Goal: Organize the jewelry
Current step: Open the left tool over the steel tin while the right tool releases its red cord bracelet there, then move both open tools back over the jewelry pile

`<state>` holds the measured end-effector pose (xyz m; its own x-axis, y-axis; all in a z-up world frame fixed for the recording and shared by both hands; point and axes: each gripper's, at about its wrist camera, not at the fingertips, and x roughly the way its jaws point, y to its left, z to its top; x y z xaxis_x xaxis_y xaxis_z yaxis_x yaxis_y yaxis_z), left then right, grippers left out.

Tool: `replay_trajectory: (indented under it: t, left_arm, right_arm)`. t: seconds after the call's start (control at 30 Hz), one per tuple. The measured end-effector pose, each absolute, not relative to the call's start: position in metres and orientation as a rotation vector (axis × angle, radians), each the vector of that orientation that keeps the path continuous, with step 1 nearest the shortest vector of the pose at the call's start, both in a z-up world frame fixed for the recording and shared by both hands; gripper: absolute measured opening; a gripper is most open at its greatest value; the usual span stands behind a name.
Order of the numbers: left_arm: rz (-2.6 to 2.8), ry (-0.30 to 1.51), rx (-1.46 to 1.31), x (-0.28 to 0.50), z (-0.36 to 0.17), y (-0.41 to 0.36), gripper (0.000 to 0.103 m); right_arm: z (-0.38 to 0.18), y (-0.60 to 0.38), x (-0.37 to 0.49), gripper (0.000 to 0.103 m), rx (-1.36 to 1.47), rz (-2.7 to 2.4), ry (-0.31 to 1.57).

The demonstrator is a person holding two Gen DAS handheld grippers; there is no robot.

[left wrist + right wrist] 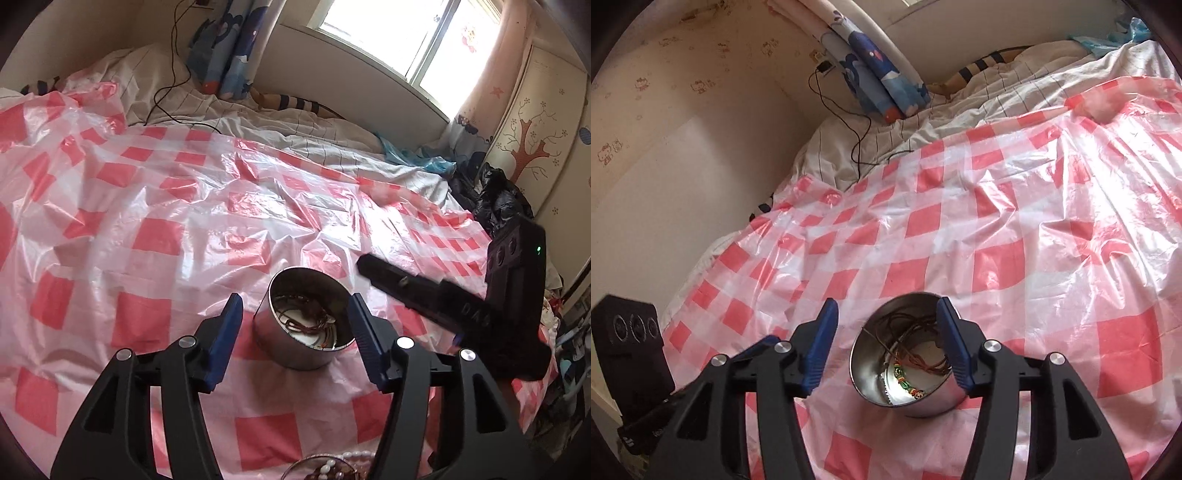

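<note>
Bedroom clutter around a checked plastic sheet (166,206)

Beyond the sheet lies a white striped quilt (258,122); a black cable (166,92) trails over it, and blue cartoon curtains (229,48) hang behind, beside the window (399,33).

My working surface is a bed (849,162) under white gridded bedding, with a crinkled red-and-white checked plastic sheet (155,206) spread over it. A round metal tin (295,350) with cords inside stands on the sheet. Black cable (860,147) trails across the bedding beyond.
</note>
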<state>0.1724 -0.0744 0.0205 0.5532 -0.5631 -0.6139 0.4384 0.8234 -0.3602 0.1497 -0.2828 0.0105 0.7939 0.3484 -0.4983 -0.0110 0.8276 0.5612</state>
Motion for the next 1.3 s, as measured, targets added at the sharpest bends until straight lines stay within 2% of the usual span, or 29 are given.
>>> replay_trajectory:
  t: [0.23,0.33,0.5,0.57,0.67,0.87,1.0,1.1,1.17,1.27,1.3]
  left_arm:
    - [-0.630,0.851,-0.031,0.126,0.011,-0.062,0.057]
    - [-0.664,0.874,0.009,0.104,0.008,-0.061,0.059]
    - [-0.668,0.915,0.052,0.079,-0.001,-0.061,0.061]
    - [-0.683,0.930,0.037,0.072,-0.003,-0.060,0.061]
    - [-0.733,0.874,0.144,0.049,0.002,-0.069,0.061]
    - [-0.693,0.738,0.542,0.012,-0.011,-0.097,0.061]
    - [-0.706,0.726,0.614,0.010,-0.017,-0.102,0.058]
    - [-0.699,0.739,0.629,0.015,-0.021,-0.104,0.048]
    - [-0.711,0.772,0.615,0.019,-0.024,-0.104,0.028]
    - [-0.750,0.806,0.630,0.020,-0.032,-0.108,0.015]
    - [-0.768,0.811,0.642,0.018,-0.034,-0.108,0.014]
  right_arm:
    - [0.016,-0.295,0.104,0.062,0.623,0.121,0.707]
    - [0.020,-0.293,0.080,0.069,0.580,0.086,0.739]
    - [0.019,-0.287,0.053,0.070,0.560,0.079,0.806]
    - [0.021,-0.284,0.047,0.075,0.541,0.072,0.824]
    - [0.025,-0.281,0.034,0.077,0.525,0.069,0.824]
    - [0.029,-0.281,0.025,0.081,0.501,0.044,0.823]
    - [0.026,-0.287,0.027,0.081,0.524,0.038,0.838]
    - [0.025,-0.288,0.027,0.081,0.548,0.051,0.843]
    - [0.025,-0.286,0.029,0.082,0.541,0.053,0.848]
    - [0.025,-0.284,0.029,0.082,0.528,0.056,0.854]
    - [0.024,-0.284,0.029,0.082,0.525,0.056,0.857]
